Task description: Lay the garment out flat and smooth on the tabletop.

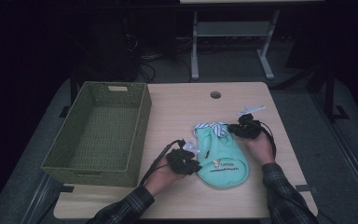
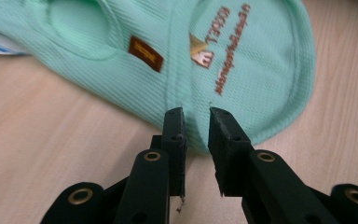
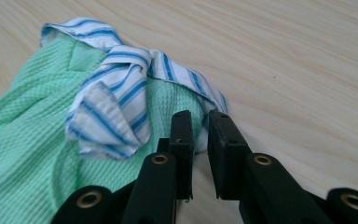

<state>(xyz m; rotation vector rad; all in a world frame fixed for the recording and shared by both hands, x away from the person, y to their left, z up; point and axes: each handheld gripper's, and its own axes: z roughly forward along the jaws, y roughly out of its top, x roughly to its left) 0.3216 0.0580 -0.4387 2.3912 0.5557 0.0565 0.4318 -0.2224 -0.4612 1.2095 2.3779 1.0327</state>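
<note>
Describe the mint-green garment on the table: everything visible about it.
The mint-green garment is a small sleeveless top of waffle-knit fabric, lying flat on the wooden table right of the woven basket. It has a blue-and-white striped collar at the far end, a small brown label and orange lettering with a logo near the rounded hem. The left hand-held gripper straddles the hem edge with a narrow gap; the right hand-held gripper sits at the collar end.

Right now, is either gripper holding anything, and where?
Nothing is gripped. The left gripper has slightly parted jaws at the green garment's hem; the right gripper, also slightly parted, sits at its striped collar.
</note>
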